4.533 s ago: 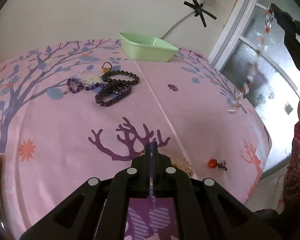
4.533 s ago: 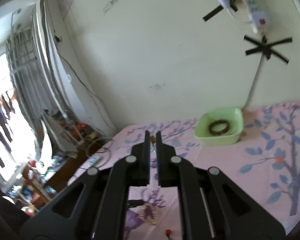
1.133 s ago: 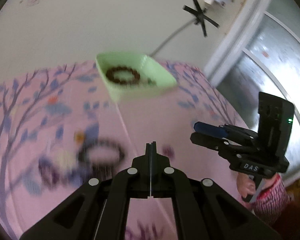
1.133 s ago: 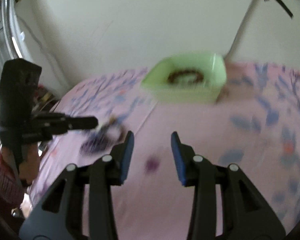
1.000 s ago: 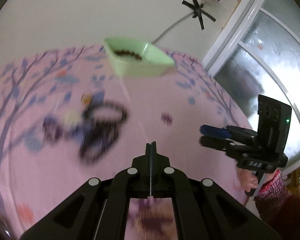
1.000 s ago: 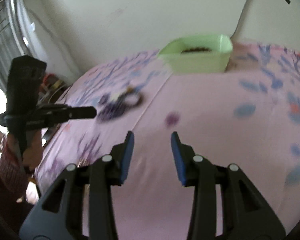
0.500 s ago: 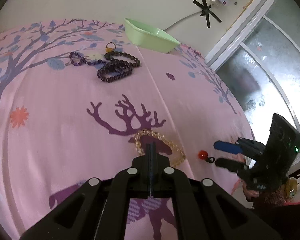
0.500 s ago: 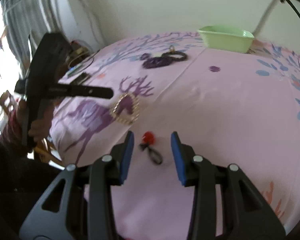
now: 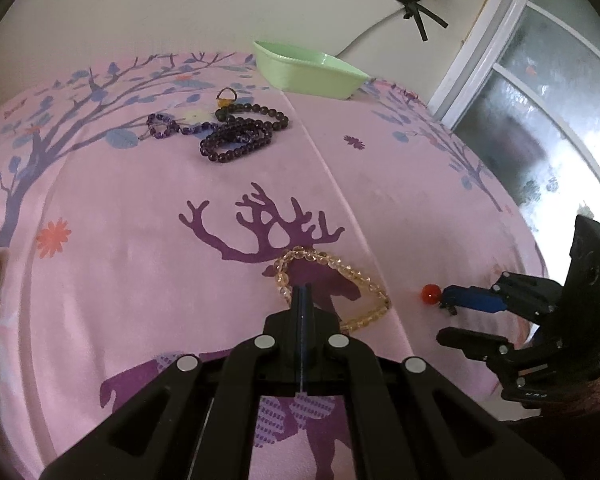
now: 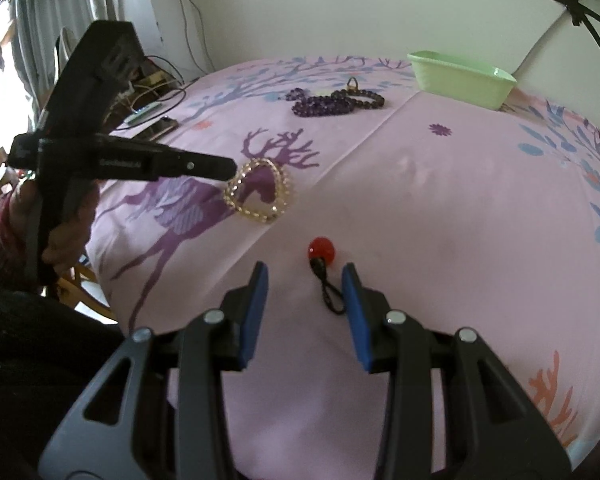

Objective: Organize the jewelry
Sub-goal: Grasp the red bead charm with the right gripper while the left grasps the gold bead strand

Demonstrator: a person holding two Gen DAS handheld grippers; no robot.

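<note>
A red bead charm (image 10: 322, 251) with a black cord loop lies on the pink cloth near the table's front edge. My right gripper (image 10: 305, 276) is open, its blue pads on either side of the cord. It also shows in the left wrist view (image 9: 446, 314) beside the red bead (image 9: 431, 293). My left gripper (image 9: 302, 294) is shut and empty, just above a yellow bead bracelet (image 9: 332, 284). That bracelet (image 10: 260, 192) is also in the right wrist view, with the left gripper (image 10: 230, 168) at its near edge. A green tray (image 9: 310, 69) stands at the back.
Dark purple bead bracelets (image 9: 240, 136), a thin violet strand (image 9: 168, 126) and a gold ring (image 9: 226, 96) lie in a heap in front of the tray. A window (image 9: 548, 92) is on the right. Cables and a phone (image 10: 156, 120) lie off the table's left side.
Both grippers came down from near the tray to the table's front edge. The right gripper opened wider and now straddles the red charm's cord. The left gripper stayed shut.
</note>
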